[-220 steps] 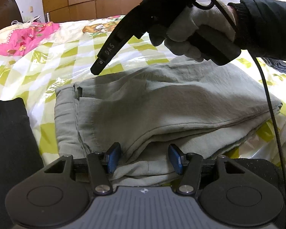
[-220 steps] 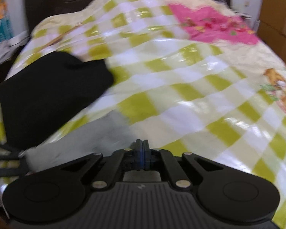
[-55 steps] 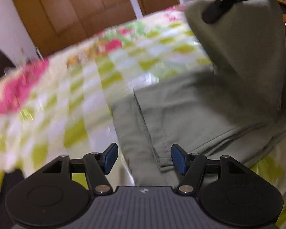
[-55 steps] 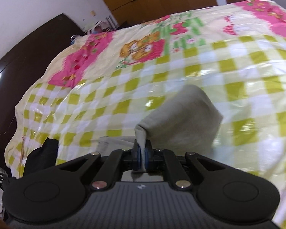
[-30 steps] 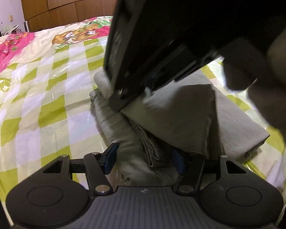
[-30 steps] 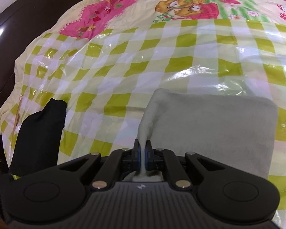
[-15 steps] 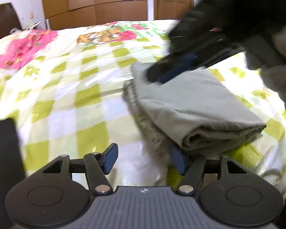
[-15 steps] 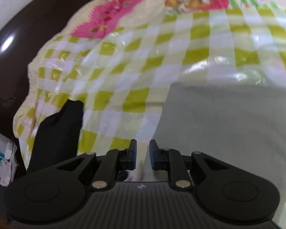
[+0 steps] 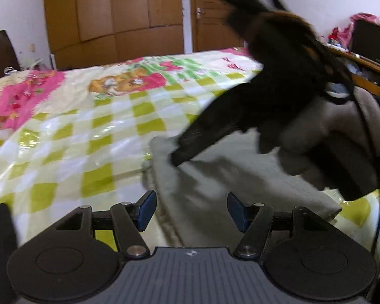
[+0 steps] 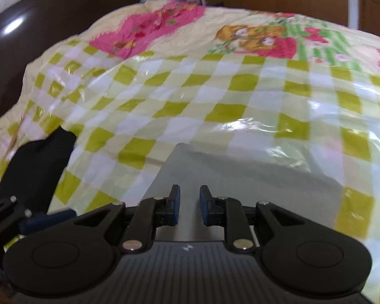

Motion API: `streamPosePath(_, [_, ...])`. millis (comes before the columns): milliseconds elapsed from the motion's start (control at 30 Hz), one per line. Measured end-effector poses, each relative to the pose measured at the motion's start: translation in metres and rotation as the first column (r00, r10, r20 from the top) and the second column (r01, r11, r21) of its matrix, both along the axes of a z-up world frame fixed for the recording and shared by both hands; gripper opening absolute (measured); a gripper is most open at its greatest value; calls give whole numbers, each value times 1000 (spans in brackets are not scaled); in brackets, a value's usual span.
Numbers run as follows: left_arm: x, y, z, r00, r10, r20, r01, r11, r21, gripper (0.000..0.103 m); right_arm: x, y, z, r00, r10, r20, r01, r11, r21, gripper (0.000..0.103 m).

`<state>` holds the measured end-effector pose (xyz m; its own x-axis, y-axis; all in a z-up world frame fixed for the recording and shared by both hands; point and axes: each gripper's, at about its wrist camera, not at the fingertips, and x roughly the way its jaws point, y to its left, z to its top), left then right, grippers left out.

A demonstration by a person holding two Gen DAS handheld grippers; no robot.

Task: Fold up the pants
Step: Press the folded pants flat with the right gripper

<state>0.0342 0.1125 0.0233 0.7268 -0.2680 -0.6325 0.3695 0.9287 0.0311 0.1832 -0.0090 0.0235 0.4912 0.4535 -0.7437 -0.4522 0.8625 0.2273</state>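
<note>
The folded grey-green cloth pants are left flat on the checked bedspread beneath the spread, empty left gripper and the right gripper, parted and gripping nothing.

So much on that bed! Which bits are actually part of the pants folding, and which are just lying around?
Part of the job:
- grey pants, folded into a pad on the bed
- left gripper, open over their near edge
- right gripper, jaws just opened, pads off the cloth

Just lying about:
- checked bedspread
- black garment at the bed's edge
- wooden wardrobe
</note>
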Motion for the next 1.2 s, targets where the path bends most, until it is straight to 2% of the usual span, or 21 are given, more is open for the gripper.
streamPosePath(100, [14,-5,-18,998,14,-56,-12,999,41,73,18,15,-15,999,38,-20,-39,999,-30,19])
streamPosePath(200, [25,1,-34,990,43,-135,-37,998,46,74,30,25,-27,998,55,-30,-57,997,-49,19])
streamPosePath(300, [26,7,-35,986,64,-151,-60,998,27,76,38,32,-35,997,64,-34,-66,996,-63,19])
streamPosePath(433, [16,3,-26,988,74,-133,-67,996,52,76,37,32,-34,997,71,-22,-72,995,-68,18])
streamPosePath(533, [10,-2,-18,992,77,-101,-69,994,81,76,28,24,-19,998,59,13,-58,997,-48,18])
streamPosePath(733, [10,-12,-8,993,98,-69,-91,991,98,76,-6,-6,11,995,38,89,-31,997,-77,18])
streamPosePath(867, [21,-20,-25,983,126,-136,-102,980,169,76,-28,-28,18,992,13,125,1,994,-113,19])
streamPosePath(967, [27,-21,-34,973,136,-186,-104,980,172,77,-40,-44,18,992,-19,121,34,991,-127,19])
streamPosePath(1200, [20,-27,-28,974,147,-173,-112,974,197,77,-59,-70,9,993,-69,97,83,986,-146,19])
